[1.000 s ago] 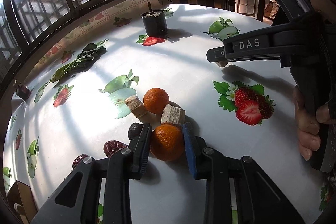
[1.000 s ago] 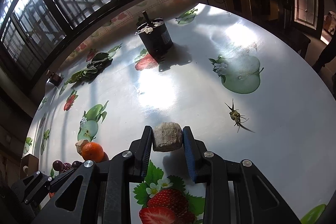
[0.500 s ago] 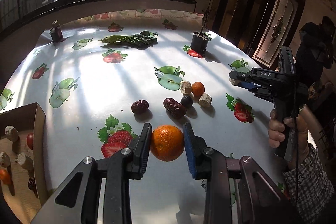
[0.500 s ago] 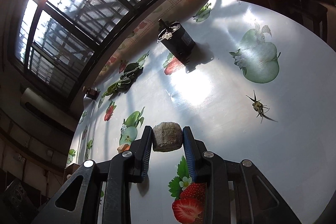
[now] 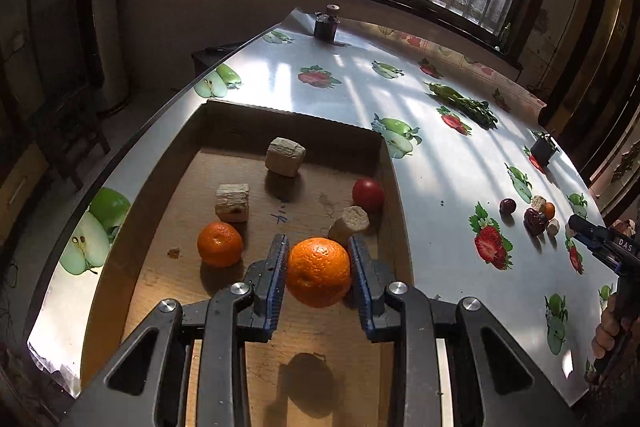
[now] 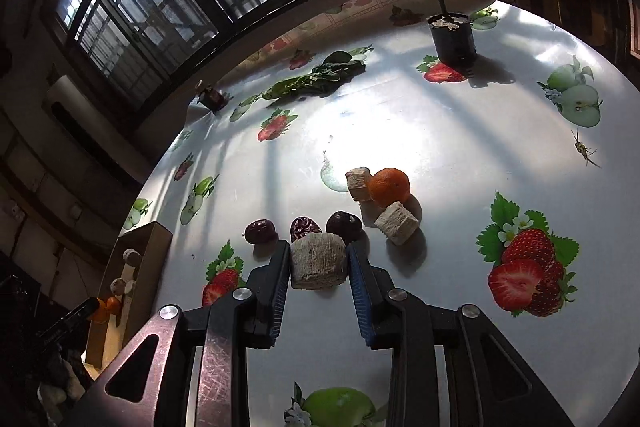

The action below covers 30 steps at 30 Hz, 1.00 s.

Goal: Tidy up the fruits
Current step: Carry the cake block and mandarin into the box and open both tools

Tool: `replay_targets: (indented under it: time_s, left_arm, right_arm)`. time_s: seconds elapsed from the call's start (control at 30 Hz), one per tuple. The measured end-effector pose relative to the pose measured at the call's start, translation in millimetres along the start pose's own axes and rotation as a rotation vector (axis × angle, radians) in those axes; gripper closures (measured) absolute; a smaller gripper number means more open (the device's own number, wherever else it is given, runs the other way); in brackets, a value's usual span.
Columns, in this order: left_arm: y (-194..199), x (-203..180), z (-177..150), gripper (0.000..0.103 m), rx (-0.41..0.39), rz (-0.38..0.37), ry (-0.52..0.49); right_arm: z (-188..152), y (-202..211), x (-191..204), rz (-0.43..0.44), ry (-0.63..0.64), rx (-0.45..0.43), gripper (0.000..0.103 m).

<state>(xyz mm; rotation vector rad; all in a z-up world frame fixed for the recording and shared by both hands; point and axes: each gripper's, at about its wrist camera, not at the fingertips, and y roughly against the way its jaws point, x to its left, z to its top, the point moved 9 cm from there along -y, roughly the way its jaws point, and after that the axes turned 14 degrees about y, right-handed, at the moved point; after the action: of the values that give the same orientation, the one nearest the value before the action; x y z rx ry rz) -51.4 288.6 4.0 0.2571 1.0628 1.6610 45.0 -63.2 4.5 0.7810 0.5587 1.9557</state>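
My left gripper (image 5: pixel 319 273) is shut on an orange (image 5: pixel 319 271) and holds it above the cardboard box (image 5: pixel 390 163). The box holds another orange (image 5: pixel 219 244), a red fruit (image 5: pixel 368 194) and three beige blocks (image 5: pixel 285 156). My right gripper (image 6: pixel 319 263) is shut on a beige block (image 6: pixel 318 260) above the table. Just beyond it lie three dark fruits (image 6: pixel 343 224), an orange (image 6: pixel 389 186) and two beige blocks (image 6: pixel 397 222). The same pile shows far right in the left wrist view (image 5: pixel 536 219).
The table (image 6: pixel 400 115) has a fruit-print cloth. A black cup (image 6: pixel 452 37) stands at the back, leafy greens (image 6: pixel 316 79) lie near the window side, and a small dark jar (image 6: pixel 212 98) sits at the far corner. The box (image 6: pixel 140 255) is at the table's left edge.
My left gripper has carried the orange from the fruit pile leftward to above the box. My right gripper, still holding its block, has swung to face the fruit pile.
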Motion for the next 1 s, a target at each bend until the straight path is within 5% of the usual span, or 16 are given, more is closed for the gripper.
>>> replay_targets:
  time_s: [0.2,0.43,0.67,0.9,1.0]
  left_arm:
    - [-14.3,52.3,10.8,0.073,0.046,0.089,0.039]
    - [-20.9,59.5,11.3,0.072,0.063,0.129,-0.015]
    - [-32.7,62.4,7.5,0.072,0.1,0.08,0.036]
    - [-13.6,65.7,15.4,0.065,0.046,0.02,0.102]
    - [2.3,69.2,21.0,0.056,0.004,0.0,0.133]
  right_arm:
    - [-3.2,-43.1,137.1,0.135,0.212,0.085,0.071]
    - [-36.6,-95.6,253.5,0.231,0.393,0.188,0.071]
    - [-69.3,-127.5,297.1,0.217,0.542,0.274,0.071]
    - [-70.6,-141.3,299.6,0.14,0.604,0.264,0.07]
    - [-64.5,-138.8,299.9,0.158,0.574,0.247,0.056]
